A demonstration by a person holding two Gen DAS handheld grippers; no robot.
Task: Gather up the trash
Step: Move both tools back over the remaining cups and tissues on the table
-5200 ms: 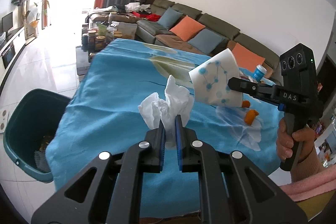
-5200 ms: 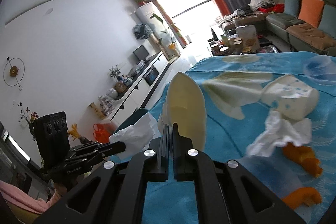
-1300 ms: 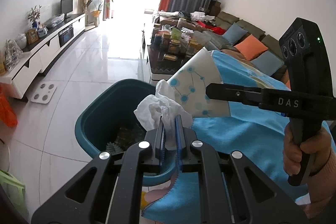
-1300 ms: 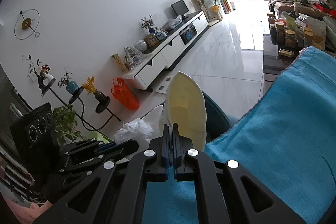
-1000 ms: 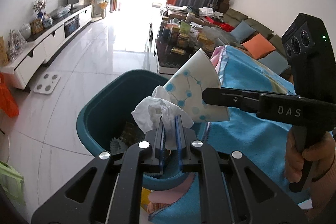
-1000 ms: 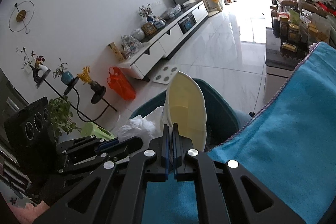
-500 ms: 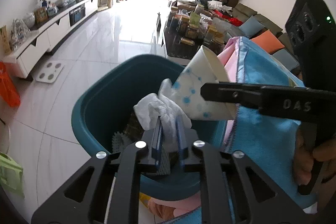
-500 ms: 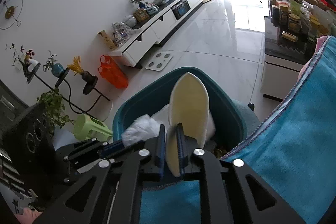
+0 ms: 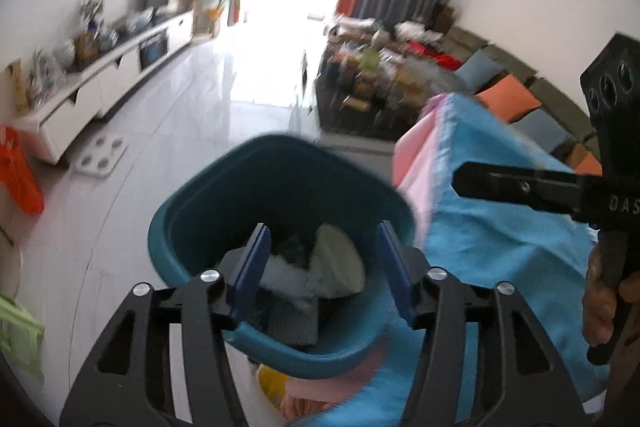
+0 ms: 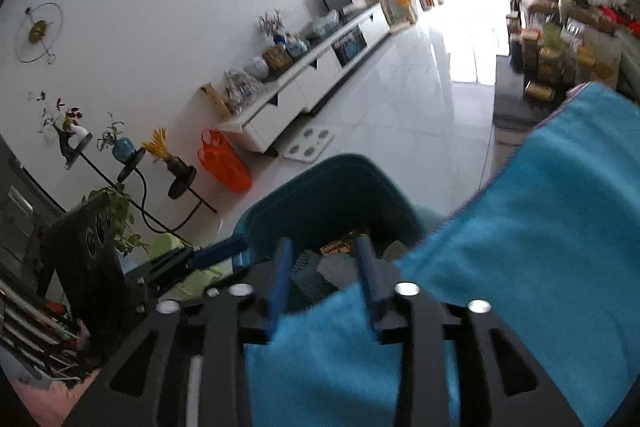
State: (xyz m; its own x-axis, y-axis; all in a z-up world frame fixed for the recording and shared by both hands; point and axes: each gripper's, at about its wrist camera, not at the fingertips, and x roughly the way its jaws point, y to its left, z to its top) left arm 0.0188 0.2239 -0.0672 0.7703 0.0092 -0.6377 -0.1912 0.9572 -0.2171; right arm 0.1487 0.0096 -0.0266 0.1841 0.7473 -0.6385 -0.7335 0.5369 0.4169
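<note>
Both grippers, left gripper (image 9: 322,259) and right gripper (image 10: 322,277), have just been opening with nothing between the jaws. Your tissue (image 9: 282,273) and paper cup (image 9: 334,267) lie in the teal bin (image 9: 192,211) at twelve o'clock, dropped there as collected trash.

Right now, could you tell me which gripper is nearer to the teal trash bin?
Left. The left gripper hangs open directly over the teal trash bin; the right gripper sits back over the blue cloth beside it.
</note>
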